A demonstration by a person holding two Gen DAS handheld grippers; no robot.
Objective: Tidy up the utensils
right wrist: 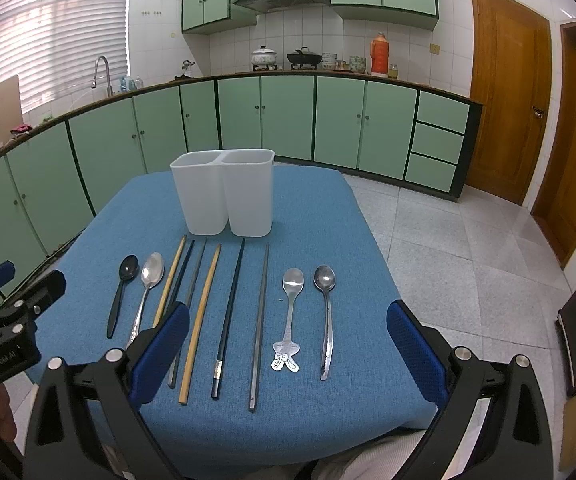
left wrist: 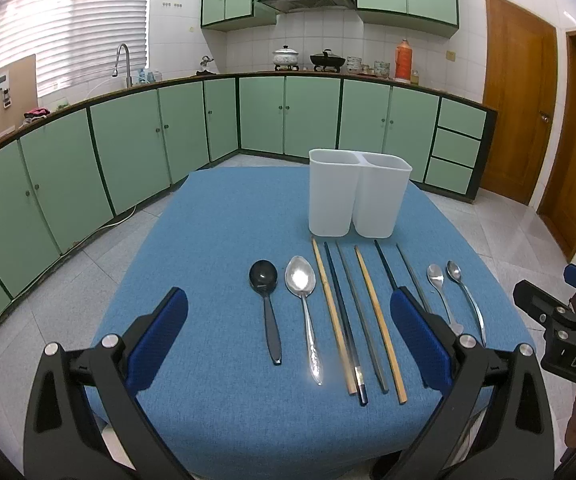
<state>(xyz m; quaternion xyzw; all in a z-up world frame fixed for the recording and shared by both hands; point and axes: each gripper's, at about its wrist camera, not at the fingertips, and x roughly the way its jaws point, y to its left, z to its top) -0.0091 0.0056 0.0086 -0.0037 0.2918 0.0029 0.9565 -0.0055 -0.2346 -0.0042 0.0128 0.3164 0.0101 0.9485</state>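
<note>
A white two-compartment holder stands empty at the far side of the blue table. In front of it lie a black spoon, a large silver spoon, several chopsticks, a bunny-handled spoon and a plain silver spoon. My left gripper is open and empty above the near edge. My right gripper is open and empty, also above the near edge.
Green kitchen cabinets run along the back and left. Tiled floor lies to the right of the table, with wooden doors beyond. The right gripper's body shows at the right edge of the left wrist view.
</note>
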